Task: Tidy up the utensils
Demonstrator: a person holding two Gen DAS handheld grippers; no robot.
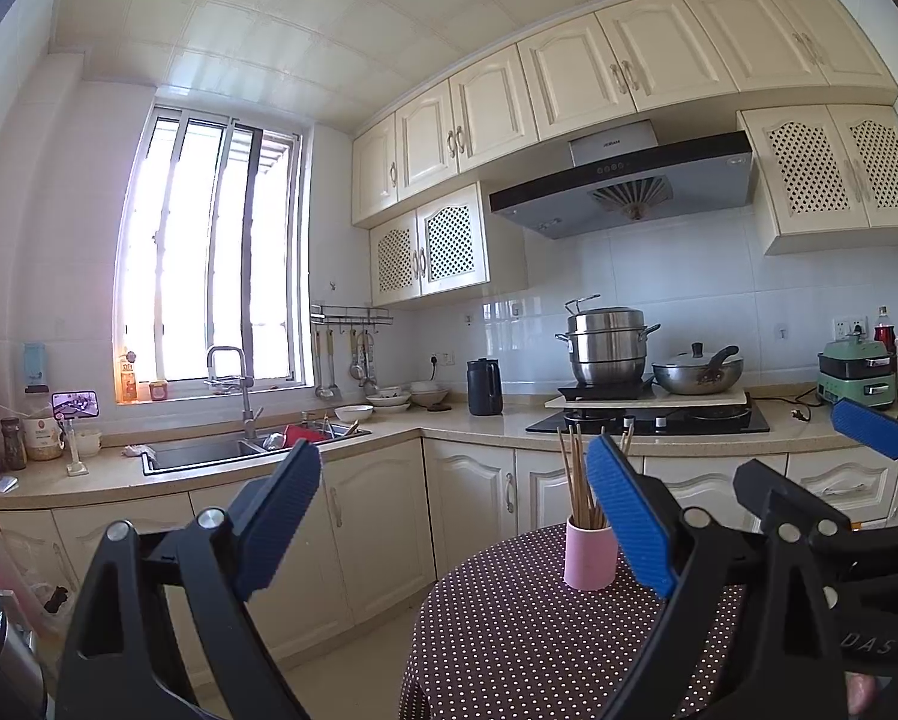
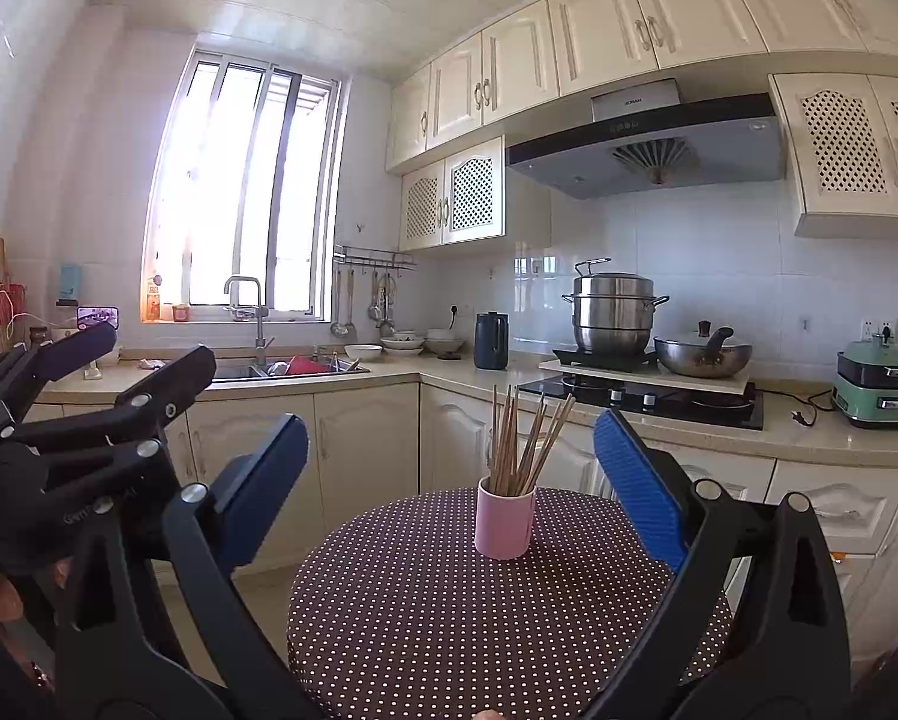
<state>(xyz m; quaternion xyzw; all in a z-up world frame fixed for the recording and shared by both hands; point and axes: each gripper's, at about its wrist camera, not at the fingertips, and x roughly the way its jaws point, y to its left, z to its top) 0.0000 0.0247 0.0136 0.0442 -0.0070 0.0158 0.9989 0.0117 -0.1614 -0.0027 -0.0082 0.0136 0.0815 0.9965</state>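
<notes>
While raised level above the table (image 2: 425,600), both grippers spread wide, empty.

A round desk with one pink cup on it

The desk (image 2: 449,630) is round and has a brown cloth with small white dots. A pink cup (image 2: 504,519) stands upright on it, toward the far side. The cup is full of thin wooden chopsticks (image 2: 523,444) that stick up and lean a little apart. The rest of the dotted cloth that shows is bare.
</notes>
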